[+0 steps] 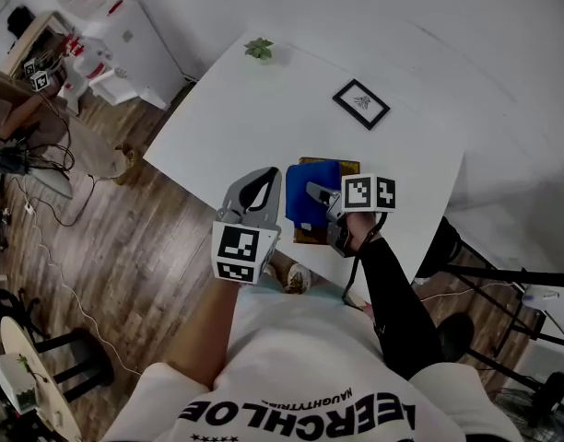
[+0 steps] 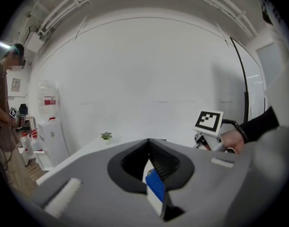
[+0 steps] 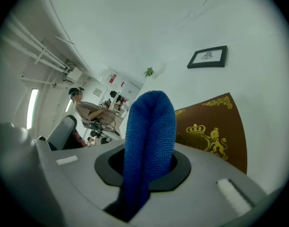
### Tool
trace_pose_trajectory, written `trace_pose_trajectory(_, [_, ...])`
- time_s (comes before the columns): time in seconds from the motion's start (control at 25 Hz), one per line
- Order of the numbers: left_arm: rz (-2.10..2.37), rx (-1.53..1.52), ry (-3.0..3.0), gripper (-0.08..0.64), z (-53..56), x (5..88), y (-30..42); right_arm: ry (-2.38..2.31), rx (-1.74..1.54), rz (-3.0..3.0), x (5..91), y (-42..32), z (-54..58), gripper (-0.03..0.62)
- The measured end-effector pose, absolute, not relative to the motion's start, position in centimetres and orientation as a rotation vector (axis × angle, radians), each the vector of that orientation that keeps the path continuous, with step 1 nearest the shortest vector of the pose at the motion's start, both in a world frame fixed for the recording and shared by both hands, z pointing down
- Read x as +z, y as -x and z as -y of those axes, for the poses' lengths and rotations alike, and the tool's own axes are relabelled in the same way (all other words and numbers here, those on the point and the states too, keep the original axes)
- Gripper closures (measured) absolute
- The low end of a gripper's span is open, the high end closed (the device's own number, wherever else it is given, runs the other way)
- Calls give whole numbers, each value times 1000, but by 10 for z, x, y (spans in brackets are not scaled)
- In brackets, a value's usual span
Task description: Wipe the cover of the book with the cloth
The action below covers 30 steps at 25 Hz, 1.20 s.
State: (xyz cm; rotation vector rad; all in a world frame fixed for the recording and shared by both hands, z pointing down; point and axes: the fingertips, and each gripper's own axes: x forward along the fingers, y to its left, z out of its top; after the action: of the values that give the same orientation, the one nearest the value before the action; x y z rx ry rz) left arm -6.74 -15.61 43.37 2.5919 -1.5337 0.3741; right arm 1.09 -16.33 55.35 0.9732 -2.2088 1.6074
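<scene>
I count on counter (image 1: 264,109): one plant (image 1: 258,49), one blue cloth (image 1: 310,175), one book (image 3: 213,126), one framed picture (image 1: 361,103). Two grippers. Left hand-held gripper (image 1: 269,178): jaws closed together, empty, just beside cloth. Right hand-held gripper (image 1: 311,191): clenched on cloth, cloth lying over book.

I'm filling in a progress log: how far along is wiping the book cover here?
Done: the blue cloth is picked up, folded and clamped in the right gripper. In hand: it sits over the brown gold-crested book on the white table; contact can't be confirmed. Left: probably the wiping itself. The left gripper is shut and empty, beside the book.
</scene>
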Motion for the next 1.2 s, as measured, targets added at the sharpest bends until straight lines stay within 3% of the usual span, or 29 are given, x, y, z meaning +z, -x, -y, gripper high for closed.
trace_pose_trajectory(0.28, [1558,361,-2579,503,158,432,76,-1092,1504,2039,596,-39,159,531])
trace_pose_trajectory(0.84, [1401,351,-2700,503,156,428,26,-1410,1373,1855,600,-174,149,531])
trace_pose_trajectory(1.2, [1395,360,-2721,503,149,425,20,-1312,1430,2104,548,-132,155,531])
